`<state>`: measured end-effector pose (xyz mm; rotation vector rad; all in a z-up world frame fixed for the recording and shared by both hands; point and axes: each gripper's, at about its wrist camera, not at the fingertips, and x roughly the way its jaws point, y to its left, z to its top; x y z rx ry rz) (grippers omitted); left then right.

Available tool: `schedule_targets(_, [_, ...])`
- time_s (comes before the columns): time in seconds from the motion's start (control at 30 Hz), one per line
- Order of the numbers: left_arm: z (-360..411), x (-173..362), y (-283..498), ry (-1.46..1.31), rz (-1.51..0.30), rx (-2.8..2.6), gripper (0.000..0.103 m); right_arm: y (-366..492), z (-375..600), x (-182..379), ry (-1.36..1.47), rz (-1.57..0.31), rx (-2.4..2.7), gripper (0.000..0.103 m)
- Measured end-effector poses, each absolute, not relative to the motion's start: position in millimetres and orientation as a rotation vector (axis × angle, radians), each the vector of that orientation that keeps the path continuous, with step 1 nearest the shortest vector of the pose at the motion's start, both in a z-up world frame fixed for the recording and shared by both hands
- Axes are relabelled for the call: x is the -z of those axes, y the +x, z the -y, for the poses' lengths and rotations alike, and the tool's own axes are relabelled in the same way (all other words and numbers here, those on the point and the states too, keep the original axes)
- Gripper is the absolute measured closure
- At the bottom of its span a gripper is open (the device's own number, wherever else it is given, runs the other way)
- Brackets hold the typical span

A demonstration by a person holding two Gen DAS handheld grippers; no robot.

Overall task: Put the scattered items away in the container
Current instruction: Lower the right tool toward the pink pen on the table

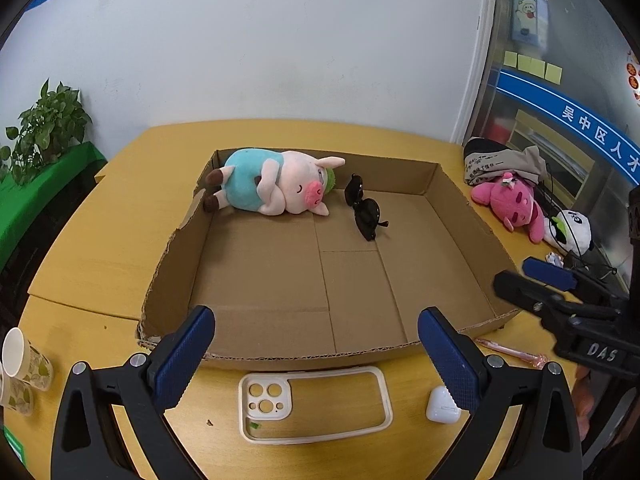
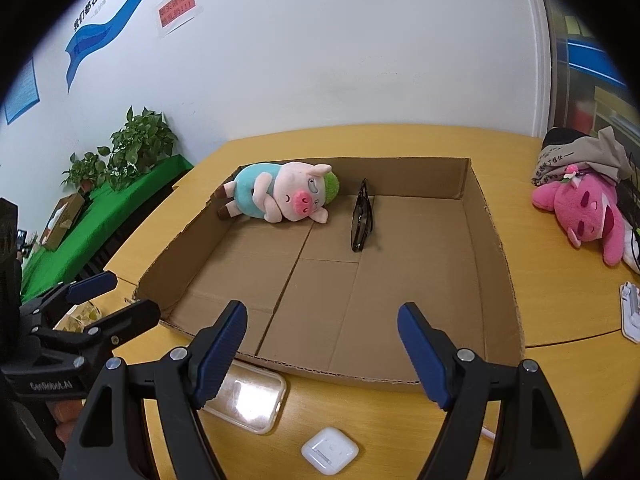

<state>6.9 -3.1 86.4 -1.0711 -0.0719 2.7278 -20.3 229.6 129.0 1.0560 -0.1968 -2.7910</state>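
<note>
Cardboard box point(image 1: 256, 280), shallow and open-topped, sits in the middle of the yellow wooden surface point(image 1: 120, 184); near rim ragged, left wall torn lower toward the front.

Nearest, left wrist view: left gripper point(image 1: 316, 360) pitched downward over the surface in front of the box, fingers point(image 1: 182, 360) wide apart, nothing between the pads. Between them on the surface lies a cream phone case point(image 1: 316, 404), camera cutouts to the left. White earbud case point(image 1: 442, 404) just beside the right-hand finger, partly covered by it. Pink pen point(image 1: 508, 350) at the box's near right corner, touching or just short of the rim; cannot tell which.

Right wrist view: right gripper point(image 2: 322, 344) also pitched downward, fingers point(image 2: 222, 350) spread, holding nothing. The earbud case point(image 2: 330, 456) lies low between them; the phone case point(image 2: 248, 396) is half hidden behind the left-hand finger. Each gripper appears at the edge of the other's view, cut off by the frame.

Inside the box, far side: pig plush point(image 1: 276, 186) on its side against the back-left wall; black sunglasses point(image 1: 364, 210), folded, just right of it, apart from it.

Outside, right edge of surface: pink plush point(image 1: 510, 202), panda plush point(image 1: 574, 230) partly hidden by cables. Paper cups point(image 1: 22, 368) at far left, cropped.
</note>
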Motion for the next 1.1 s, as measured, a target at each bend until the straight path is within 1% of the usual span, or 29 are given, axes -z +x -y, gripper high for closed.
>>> schedule_targets(0.17, [6, -80, 11, -1.080, 0.060, -2.704, 0.000, -4, -265, -129, 1.040, 0.215, 2.798, 0.025])
schedule_targets(0.3, [8, -71, 15, -1.113, 0.051, -2.674, 0.000, 12, -306, -109, 1.120, 0.183, 2.790, 0.025])
schedule_targets(0.5, [-4, -45, 21, -1.176, 0.057, -2.589, 0.000, 32, -356, -49, 1.383, 0.052, 2.803, 0.025])
schedule_targets(0.57, [-12, -35, 23, -1.211, 0.049, -2.563, 0.000, 36, -374, -28, 1.456, 0.057, 2.780, 0.025])
schedule_targets(0.67, [-26, -26, 31, -1.227, 0.005, -2.534, 0.000, 41, -396, -8, 1.532, 0.125, 2.744, 0.026])
schedule_targets(0.7, [-30, -24, 34, -1.228, -0.006, -2.536, 0.000, 42, -400, -5, 1.541, 0.151, 2.732, 0.028])
schedule_targets(0.73, [-32, -22, 34, -1.233, -0.008, -2.540, 0.000, 44, -403, -2, 1.536, 0.190, 2.717, 0.036])
schedule_targets(0.77, [-33, -21, 34, -1.243, 0.000, -2.536, 0.000, 44, -402, 0, 1.531, 0.207, 2.702, 0.040])
schedule_targets(0.8, [-35, -19, 34, -1.253, 0.013, -2.520, 0.000, 45, -399, 1, 1.526, 0.199, 2.689, 0.043])
schedule_targets(0.87, [-40, -18, 33, -1.262, 0.013, -2.500, 0.000, 46, -384, 1, 1.511, 0.121, 2.679, 0.048])
schedule_targets(0.9, [-44, -18, 33, -1.261, 0.004, -2.495, 0.000, 47, -378, 0, 1.509, 0.098, 2.671, 0.053])
schedule_targets(0.93, [-49, -19, 34, -1.260, -0.002, -2.485, 0.000, 48, -372, -1, 1.511, 0.080, 2.662, 0.061])
schedule_targets(1.0, [-60, -19, 34, -1.263, -0.016, -2.461, 0.000, 51, -360, -2, 1.528, 0.055, 2.643, 0.071])
schedule_targets(1.1, [-82, -14, 36, -1.284, -0.022, -2.396, 0.000, 65, -343, -3, 1.561, 0.024, 2.636, 0.077])
